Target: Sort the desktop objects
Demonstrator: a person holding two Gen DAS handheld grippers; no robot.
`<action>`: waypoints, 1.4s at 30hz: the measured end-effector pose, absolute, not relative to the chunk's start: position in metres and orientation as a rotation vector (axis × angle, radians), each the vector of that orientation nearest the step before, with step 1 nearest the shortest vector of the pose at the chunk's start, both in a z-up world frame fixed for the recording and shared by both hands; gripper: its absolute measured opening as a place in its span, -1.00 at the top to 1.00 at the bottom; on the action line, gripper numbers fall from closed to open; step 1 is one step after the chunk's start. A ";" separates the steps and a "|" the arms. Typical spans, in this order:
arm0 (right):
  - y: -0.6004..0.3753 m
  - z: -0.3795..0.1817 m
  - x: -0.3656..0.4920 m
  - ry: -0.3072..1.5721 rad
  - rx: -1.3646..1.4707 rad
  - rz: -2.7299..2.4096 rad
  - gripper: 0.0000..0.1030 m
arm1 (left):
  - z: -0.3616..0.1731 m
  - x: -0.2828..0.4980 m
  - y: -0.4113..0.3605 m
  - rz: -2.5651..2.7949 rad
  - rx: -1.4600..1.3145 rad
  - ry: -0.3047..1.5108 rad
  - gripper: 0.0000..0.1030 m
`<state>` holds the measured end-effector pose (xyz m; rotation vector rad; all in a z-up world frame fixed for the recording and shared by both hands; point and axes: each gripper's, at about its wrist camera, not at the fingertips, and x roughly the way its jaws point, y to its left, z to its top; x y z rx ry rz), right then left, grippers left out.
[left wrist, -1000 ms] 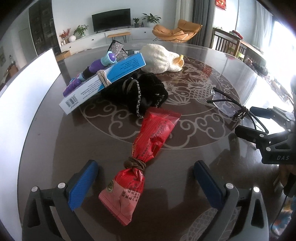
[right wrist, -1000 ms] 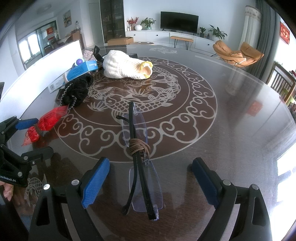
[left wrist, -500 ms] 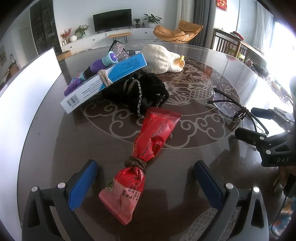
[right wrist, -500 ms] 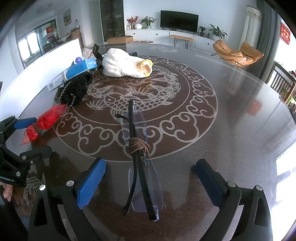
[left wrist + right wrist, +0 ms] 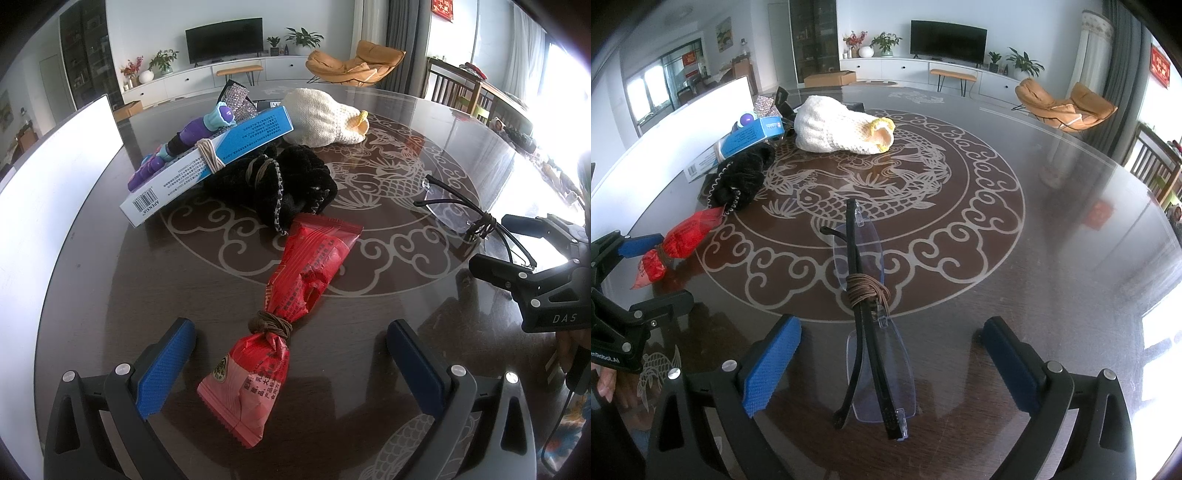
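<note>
A red snack packet (image 5: 291,299) tied at its waist with a brown band lies on the dark table between the wide-apart blue pads of my left gripper (image 5: 291,354), which is open and does not touch it. Folded rimless glasses (image 5: 868,317), bound with a brown band, lie between the fingers of my right gripper (image 5: 890,354), which is also open with clear gaps on both sides. The packet (image 5: 676,247) and the left gripper (image 5: 639,273) show at the left of the right wrist view. The glasses (image 5: 465,218) and the right gripper (image 5: 517,247) show at the right of the left wrist view.
Further back lie a black fuzzy pouch with a chain (image 5: 280,184), a blue-and-white box (image 5: 210,162) with a purple toy (image 5: 184,140) banded on top, a sparkly item (image 5: 238,99) and a cream knitted piece (image 5: 325,118). A white panel (image 5: 48,192) stands along the table's left edge.
The right gripper's jaws have spread a little wider around the glasses. Nothing else has moved.
</note>
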<state>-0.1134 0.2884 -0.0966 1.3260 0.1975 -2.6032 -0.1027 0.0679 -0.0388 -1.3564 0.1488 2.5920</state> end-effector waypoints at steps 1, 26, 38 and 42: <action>0.289 -0.096 -0.113 0.198 1.326 -2.603 -0.93 | -0.039 -0.103 0.068 2.592 -1.356 0.149 -1.00; 0.289 -0.097 -0.114 0.191 1.331 -2.591 -1.00 | -0.037 -0.099 0.072 2.567 -1.327 0.151 -0.87; 0.260 -0.082 -0.140 0.333 1.429 -2.302 0.06 | -0.031 -0.091 0.045 2.608 -1.265 -0.077 0.52; 0.260 -0.076 -0.135 0.344 1.422 -2.344 0.76 | -0.027 -0.084 0.037 2.580 -1.257 -0.191 0.55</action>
